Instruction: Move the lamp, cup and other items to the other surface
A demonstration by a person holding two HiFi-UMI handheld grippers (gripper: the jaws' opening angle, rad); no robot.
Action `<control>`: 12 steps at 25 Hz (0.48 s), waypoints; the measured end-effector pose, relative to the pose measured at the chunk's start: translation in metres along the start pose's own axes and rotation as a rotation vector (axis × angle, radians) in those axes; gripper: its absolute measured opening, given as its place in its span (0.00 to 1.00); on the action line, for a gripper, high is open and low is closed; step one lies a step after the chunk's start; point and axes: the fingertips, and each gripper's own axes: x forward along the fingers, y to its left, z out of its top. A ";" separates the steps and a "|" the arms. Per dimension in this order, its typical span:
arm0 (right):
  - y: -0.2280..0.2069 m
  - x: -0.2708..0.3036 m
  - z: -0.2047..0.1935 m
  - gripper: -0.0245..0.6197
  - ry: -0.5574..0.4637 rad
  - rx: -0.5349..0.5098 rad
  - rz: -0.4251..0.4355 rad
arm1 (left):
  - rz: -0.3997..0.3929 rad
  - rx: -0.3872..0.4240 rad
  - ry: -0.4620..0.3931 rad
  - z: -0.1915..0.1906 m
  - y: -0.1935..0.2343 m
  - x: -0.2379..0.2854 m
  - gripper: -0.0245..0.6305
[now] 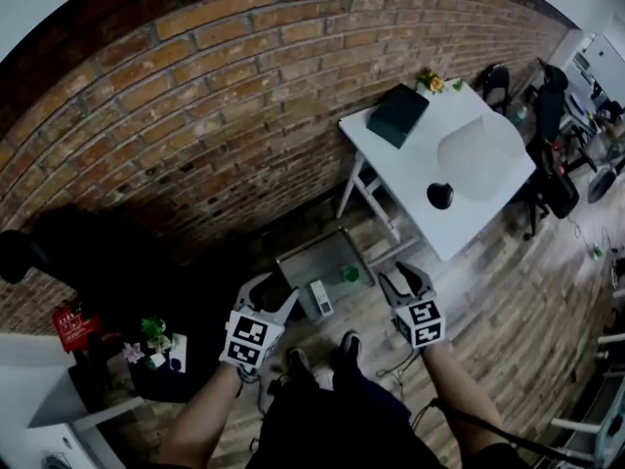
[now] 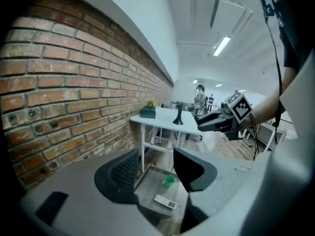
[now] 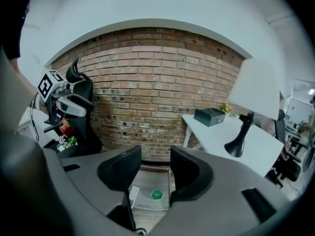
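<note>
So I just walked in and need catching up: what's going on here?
A person holds two grippers, the left gripper and right gripper, both open and empty, aimed at a low grey table by the brick wall. A green cup and a white remote sit on it. The lamp and a dark box stand on the white table. Nothing is gripped yet.

The head view looks steeply down; both gripper views look low along their jaws. All three share the low table (image 1: 312,252) and brick wall (image 1: 195,115).

White table (image 1: 415,174) bearing lamp (image 1: 479,156), box (image 1: 397,113), low table (image 1: 311,252) bearing green cup (image 1: 352,275), remote (image 1: 320,297)
</note>
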 end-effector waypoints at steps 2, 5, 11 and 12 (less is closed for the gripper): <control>-0.006 0.021 -0.028 0.34 0.016 0.010 0.012 | 0.016 -0.022 0.046 -0.024 -0.005 0.011 0.37; -0.013 0.051 -0.082 0.38 0.080 0.026 0.053 | 0.023 -0.041 0.115 -0.060 -0.022 0.030 0.37; -0.019 0.099 -0.178 0.43 0.218 0.028 0.139 | 0.027 -0.072 0.195 -0.106 -0.054 0.072 0.37; -0.021 0.107 -0.189 0.43 0.232 0.034 0.145 | 0.031 -0.084 0.198 -0.109 -0.057 0.079 0.37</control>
